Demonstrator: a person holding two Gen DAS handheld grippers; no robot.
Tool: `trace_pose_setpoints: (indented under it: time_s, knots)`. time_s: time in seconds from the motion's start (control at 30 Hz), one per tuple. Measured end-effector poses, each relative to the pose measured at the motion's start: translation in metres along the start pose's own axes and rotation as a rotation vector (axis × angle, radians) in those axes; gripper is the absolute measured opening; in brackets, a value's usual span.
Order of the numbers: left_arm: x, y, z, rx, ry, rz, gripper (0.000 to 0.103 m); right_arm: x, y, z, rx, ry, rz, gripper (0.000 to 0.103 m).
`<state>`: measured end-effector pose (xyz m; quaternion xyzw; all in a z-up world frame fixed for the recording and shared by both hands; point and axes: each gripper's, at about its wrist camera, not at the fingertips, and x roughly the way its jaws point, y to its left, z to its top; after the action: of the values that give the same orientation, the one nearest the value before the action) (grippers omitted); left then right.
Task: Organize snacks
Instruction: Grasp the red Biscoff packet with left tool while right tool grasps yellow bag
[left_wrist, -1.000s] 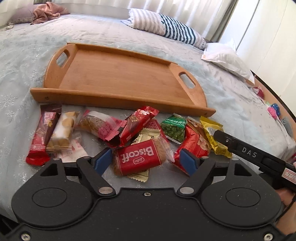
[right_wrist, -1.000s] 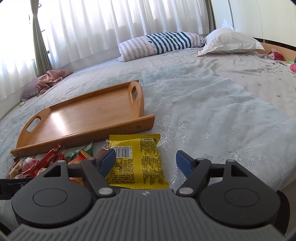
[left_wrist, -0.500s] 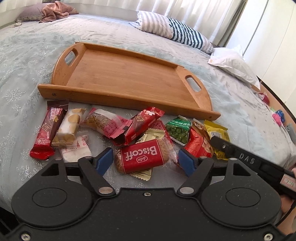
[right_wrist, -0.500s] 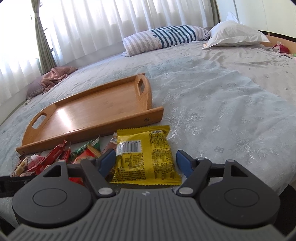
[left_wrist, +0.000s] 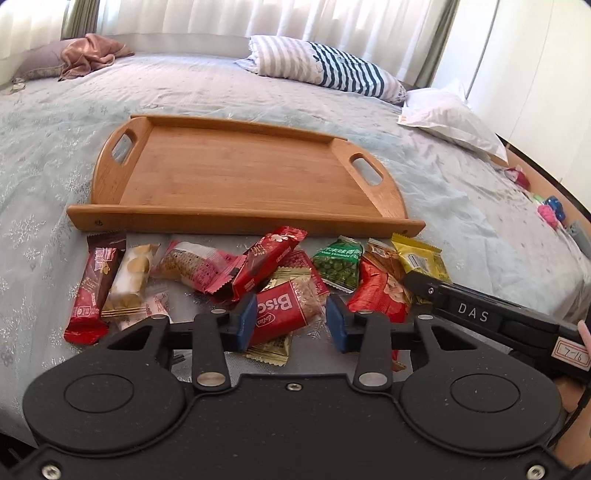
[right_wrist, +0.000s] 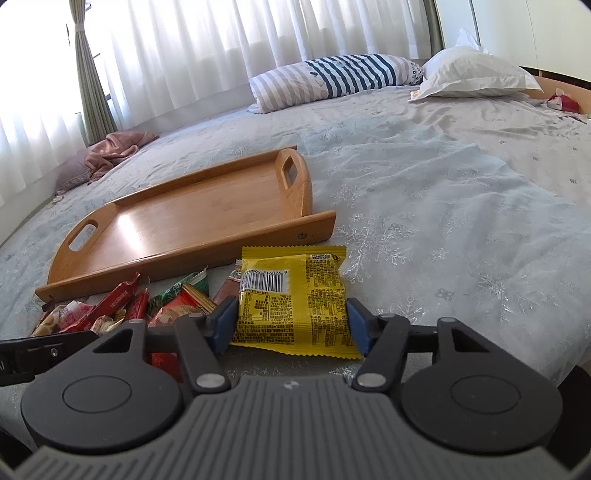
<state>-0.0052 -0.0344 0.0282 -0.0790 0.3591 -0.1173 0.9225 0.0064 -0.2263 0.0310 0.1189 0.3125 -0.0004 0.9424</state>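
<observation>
A heap of snack packets lies on the bedspread in front of a bare wooden tray (left_wrist: 243, 221), whose rim (right_wrist: 184, 254) also shows in the right wrist view. My left gripper (left_wrist: 291, 322) is closing; its blue pads touch both ends of a red Biscoff packet (left_wrist: 280, 314) that rests on the heap. My right gripper (right_wrist: 291, 325) is closing too, and its pads press the sides of a yellow packet (right_wrist: 291, 295) lying flat at the heap's right end. Beside the heap are a green pea packet (left_wrist: 338, 264) and a brown bar (left_wrist: 98, 280).
A striped pillow (left_wrist: 332, 70) and a white pillow (left_wrist: 447, 118) lie beyond the tray. A pink cloth (left_wrist: 92, 51) sits at the far left. The bed's edge drops off at the right, near small toys (left_wrist: 550, 214). A hand shows at the far right.
Both grippers' jaws have narrowed from wide apart onto their packets: the left onto the Biscoff packet, the right onto the yellow one. The left wrist view has tilted up a little.
</observation>
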Motion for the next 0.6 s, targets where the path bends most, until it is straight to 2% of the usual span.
trace_pose_setpoints:
  time_s: [0.07, 0.1, 0.13, 0.23, 0.3, 0.6]
  knots:
    - [-0.002, 0.001, -0.002, -0.014, -0.004, 0.016, 0.057, -0.001, -0.002, 0.0, 0.007, -0.002, -0.002, 0.064]
    - [-0.003, 0.002, -0.002, -0.022, -0.003, 0.03, 0.071, -0.002, -0.002, -0.001, 0.01, -0.003, -0.005, 0.064]
    - [-0.004, 0.003, -0.004, -0.027, -0.004, 0.044, 0.081, -0.002, -0.003, -0.001, 0.015, -0.003, -0.007, 0.064]
    - [0.001, 0.008, -0.007, -0.062, 0.018, 0.079, 0.082, -0.001, -0.005, -0.001, 0.024, -0.002, -0.012, 0.065]
    - [0.007, 0.013, -0.009, -0.113, 0.052, 0.065, 0.082, -0.001, -0.005, -0.001, 0.025, -0.002, -0.014, 0.065]
    - [0.014, 0.023, -0.005, -0.218, 0.046, 0.033, 0.079, 0.0, -0.002, -0.001, 0.021, -0.004, -0.02, 0.065]
